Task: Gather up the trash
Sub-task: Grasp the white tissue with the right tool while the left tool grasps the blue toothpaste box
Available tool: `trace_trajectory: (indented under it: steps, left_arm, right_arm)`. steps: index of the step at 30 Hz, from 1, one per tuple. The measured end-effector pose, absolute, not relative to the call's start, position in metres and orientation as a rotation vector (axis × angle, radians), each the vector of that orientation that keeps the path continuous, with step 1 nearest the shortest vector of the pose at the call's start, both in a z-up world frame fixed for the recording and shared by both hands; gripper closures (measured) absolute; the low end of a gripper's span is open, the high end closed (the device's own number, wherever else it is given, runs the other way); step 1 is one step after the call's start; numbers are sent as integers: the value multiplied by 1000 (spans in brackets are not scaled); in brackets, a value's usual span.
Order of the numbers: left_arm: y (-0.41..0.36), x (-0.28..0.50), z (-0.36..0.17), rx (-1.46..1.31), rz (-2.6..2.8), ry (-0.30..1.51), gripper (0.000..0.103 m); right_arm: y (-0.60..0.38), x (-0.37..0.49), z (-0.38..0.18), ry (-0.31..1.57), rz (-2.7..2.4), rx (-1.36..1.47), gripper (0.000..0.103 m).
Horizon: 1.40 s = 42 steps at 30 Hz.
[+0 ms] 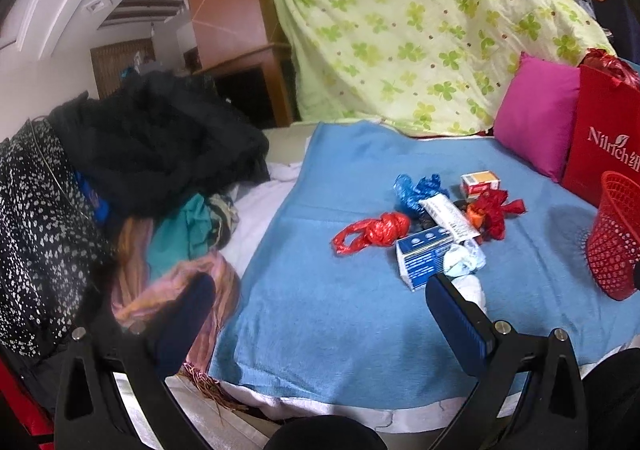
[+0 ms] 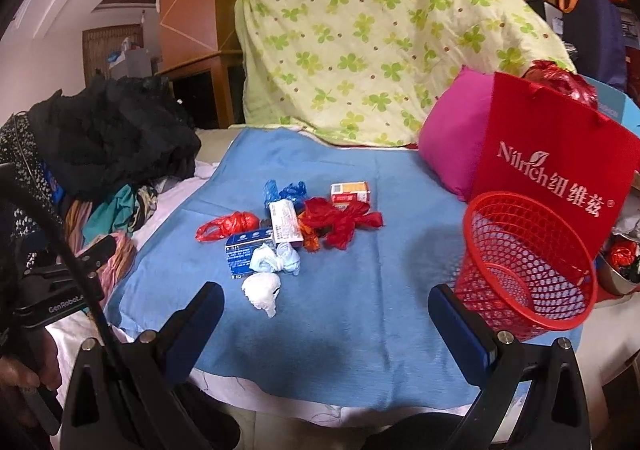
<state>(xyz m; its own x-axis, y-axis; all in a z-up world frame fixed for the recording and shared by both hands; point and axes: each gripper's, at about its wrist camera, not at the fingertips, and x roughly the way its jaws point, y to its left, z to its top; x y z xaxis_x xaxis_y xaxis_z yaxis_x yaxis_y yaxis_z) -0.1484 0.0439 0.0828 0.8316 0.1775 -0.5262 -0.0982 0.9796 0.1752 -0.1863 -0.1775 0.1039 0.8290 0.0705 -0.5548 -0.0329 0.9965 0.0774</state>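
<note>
While both my tongs hang wide open and empty, the trash pile (image 2: 292, 226) waits mid-way on the blue blanket (image 2: 360, 314).

Largest first: my left gripper (image 1: 320, 314) and right gripper (image 2: 326, 324) hover low over the blanket's near edge. Beside the right one stands a tilted red basket (image 2: 524, 270), cut off in the left view. Smallest, a white wad (image 2: 262, 292), is half hidden there behind my finger (image 1: 456, 322).
</note>
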Motion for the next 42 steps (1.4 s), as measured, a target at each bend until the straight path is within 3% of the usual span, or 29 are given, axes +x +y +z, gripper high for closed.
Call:
trace_trajectory:
  steps: [14, 16, 20, 23, 26, 31, 38, 41, 42]
  left_arm:
    - [78, -82, 37, 168, 119, 693, 0]
    - [83, -69, 26, 168, 88, 725, 0]
    - [89, -44, 7, 142, -9, 788, 0]
    - [87, -28, -6, 135, -89, 822, 0]
    - [82, -10, -16, 131, -162, 851, 0]
    - [57, 21, -27, 123, -321, 882, 0]
    - [18, 74, -49, 59, -534, 920, 2]
    - [10, 89, -61, 24, -609, 954, 12]
    - [8, 94, -66, 4, -642, 973, 22]
  right_arm:
    - [-161, -96, 42, 743, 253, 163, 0]
    - [-158, -75, 26, 790, 296, 205, 5]
    - [-140, -28, -12, 919, 369, 248, 34]
    - [-127, 0, -35, 996, 414, 281, 42]
    - [-115, 24, -59, 1054, 417, 290, 65]
    - [-118, 31, -79, 1097, 431, 314, 70]
    - [-164, 0, -45, 1043, 378, 296, 70]
    - [-191, -12, -28, 1007, 338, 321, 70]
    - [-200, -16, -22, 990, 322, 322, 70]
